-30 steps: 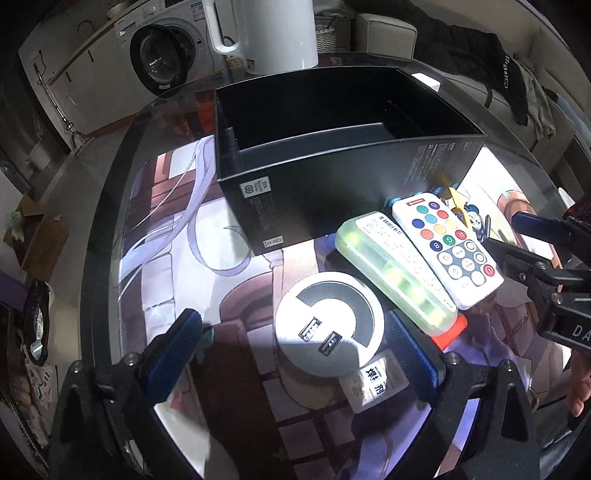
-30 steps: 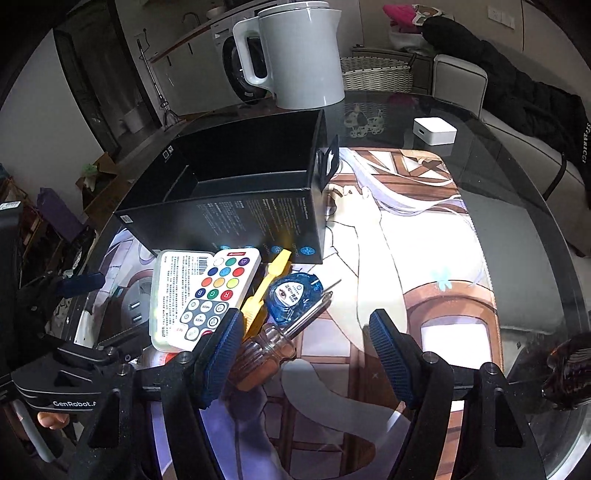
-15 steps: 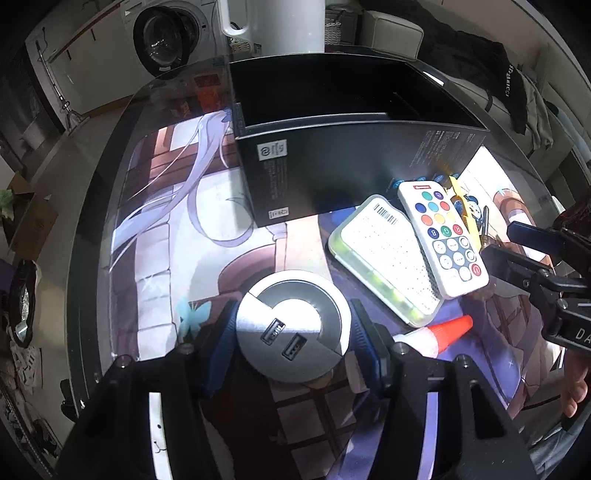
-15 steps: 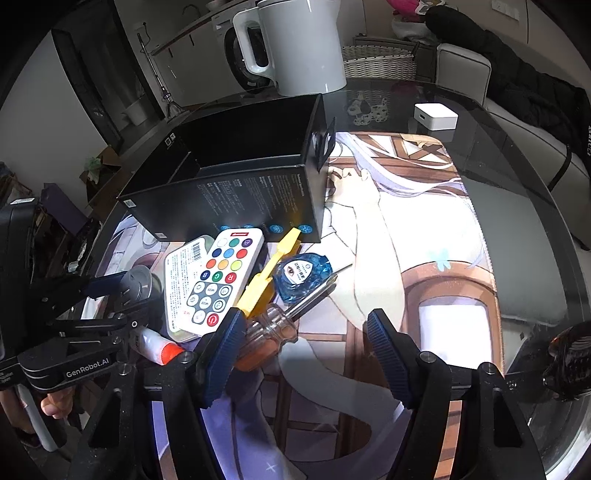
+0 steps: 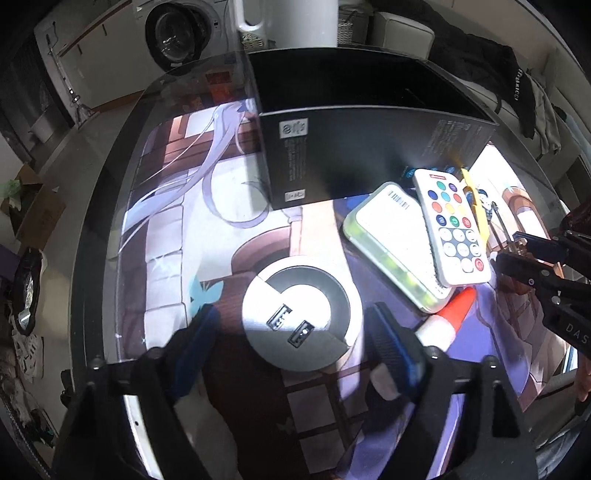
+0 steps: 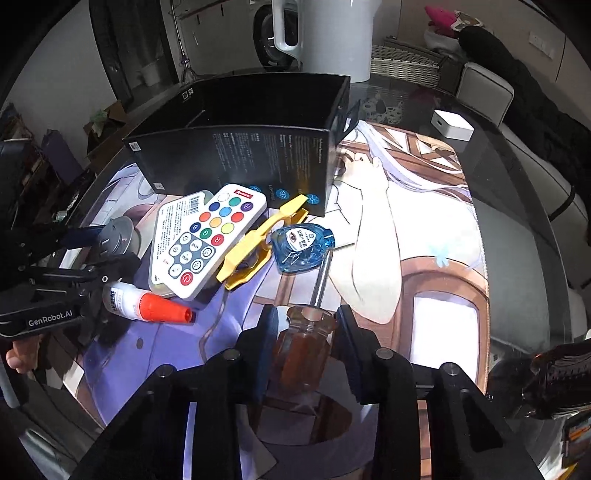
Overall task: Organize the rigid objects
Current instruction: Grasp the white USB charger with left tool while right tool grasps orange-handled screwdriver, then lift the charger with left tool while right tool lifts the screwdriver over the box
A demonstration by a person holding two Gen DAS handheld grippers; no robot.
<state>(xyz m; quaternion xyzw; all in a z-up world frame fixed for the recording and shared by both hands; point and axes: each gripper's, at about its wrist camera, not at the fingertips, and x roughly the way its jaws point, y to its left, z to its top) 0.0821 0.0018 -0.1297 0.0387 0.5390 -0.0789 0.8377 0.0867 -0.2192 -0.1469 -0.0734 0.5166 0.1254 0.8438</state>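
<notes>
An open black box (image 5: 369,122) (image 6: 240,147) stands on the printed mat. In front of it lie a white remote (image 5: 450,225) (image 6: 210,240) on a flat white case (image 5: 391,240), a yellow clip (image 6: 258,243), a blue packet (image 6: 303,247) and a red-capped glue bottle (image 6: 147,306) (image 5: 447,317). A round grey USB hub (image 5: 299,314) sits between my left gripper's (image 5: 291,332) fingers, which close in on its sides. My right gripper (image 6: 304,332) is closed around the brown handle of a screwdriver (image 6: 303,343) lying on the mat.
A white kettle (image 6: 325,33) stands behind the box. A small white adapter (image 6: 452,123) lies on the glass table (image 6: 517,221) at the far right. A washing machine (image 5: 177,29) and a sofa with dark clothes (image 6: 517,85) surround the table.
My left gripper moved forward and narrowed around the round hub. My right gripper moved left over the screwdriver handle and closed on it.
</notes>
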